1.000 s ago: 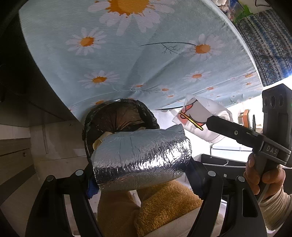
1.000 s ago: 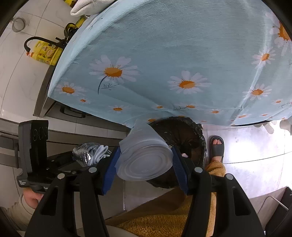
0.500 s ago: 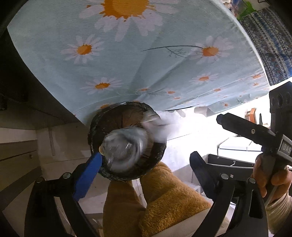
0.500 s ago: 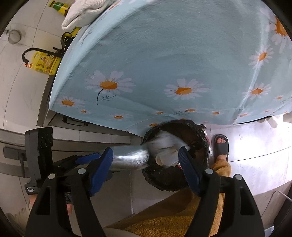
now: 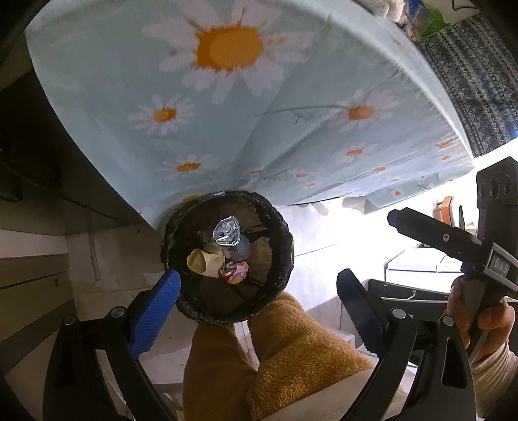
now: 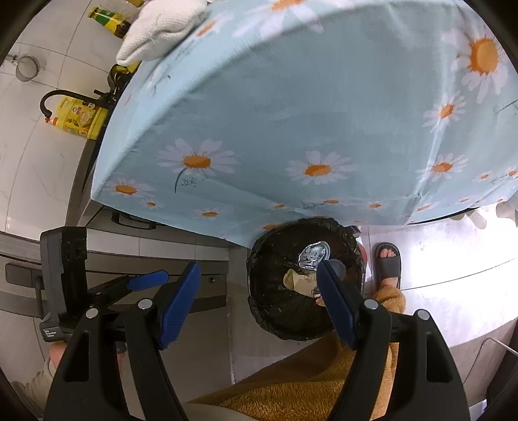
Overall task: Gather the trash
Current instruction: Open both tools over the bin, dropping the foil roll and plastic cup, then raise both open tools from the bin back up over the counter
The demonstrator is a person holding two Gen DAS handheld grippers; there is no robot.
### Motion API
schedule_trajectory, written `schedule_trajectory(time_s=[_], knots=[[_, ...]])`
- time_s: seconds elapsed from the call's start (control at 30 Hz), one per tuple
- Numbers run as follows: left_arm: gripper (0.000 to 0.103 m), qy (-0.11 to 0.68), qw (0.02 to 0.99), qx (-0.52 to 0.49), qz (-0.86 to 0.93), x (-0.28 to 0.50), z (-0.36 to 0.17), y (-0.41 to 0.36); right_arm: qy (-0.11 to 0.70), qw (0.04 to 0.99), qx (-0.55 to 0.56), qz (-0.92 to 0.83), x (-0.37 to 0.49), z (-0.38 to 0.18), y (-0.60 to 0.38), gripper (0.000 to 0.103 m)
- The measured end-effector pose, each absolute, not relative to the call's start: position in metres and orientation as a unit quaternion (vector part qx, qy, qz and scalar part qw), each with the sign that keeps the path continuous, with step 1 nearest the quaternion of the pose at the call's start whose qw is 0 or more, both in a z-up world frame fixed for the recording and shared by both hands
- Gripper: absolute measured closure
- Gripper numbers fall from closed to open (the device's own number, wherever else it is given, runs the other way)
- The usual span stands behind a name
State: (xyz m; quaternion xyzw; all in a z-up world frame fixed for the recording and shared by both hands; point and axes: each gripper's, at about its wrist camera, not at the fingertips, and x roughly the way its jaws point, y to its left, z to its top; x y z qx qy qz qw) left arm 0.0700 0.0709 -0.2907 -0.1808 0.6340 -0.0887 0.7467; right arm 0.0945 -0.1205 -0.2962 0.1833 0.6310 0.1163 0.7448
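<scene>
A round bin with a black liner stands on the floor under the table edge; it also shows in the right wrist view. Inside lie a crumpled foil piece, a beige paper cup and a red-and-white wrapper. The foil also shows in the right wrist view. My left gripper is open and empty above the bin. My right gripper is open and empty above the bin too. Each gripper shows in the other's view.
A table with a light-blue daisy cloth overhangs the bin. The person's ochre fleece trousers and a grey slipper are beside it. Grey cabinets stand to the left. A white glove and a yellow bottle lie further back.
Both grippers opened. The foil bundle from the left and the plastic cup from the right dropped into the bin. Both grippers now stand higher above it.
</scene>
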Motion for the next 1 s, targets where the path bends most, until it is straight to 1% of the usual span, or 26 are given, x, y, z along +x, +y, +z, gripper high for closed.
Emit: schedule_trajectory(time_s=[0.4, 0.97, 1.0], knots=[[0.009, 0.588, 0.782, -0.180, -0.103, 0.068, -0.238, 0.076, 0.596, 0.775, 0.175, 0.115, 0.089, -0.252, -0.122, 0.029], [0.009, 0.504, 0.836, -0.163, -0.139, 0.079, -0.148, 0.072, 0.517, 0.837, 0.141, 0.109, 0.085, -0.160, -0.129, 0.029], [0.009, 0.498, 0.841, -0.161, -0.137, 0.082, -0.142, 0.071, 0.512, 0.841, 0.139, 0.110, 0.086, -0.155, -0.131, 0.026]])
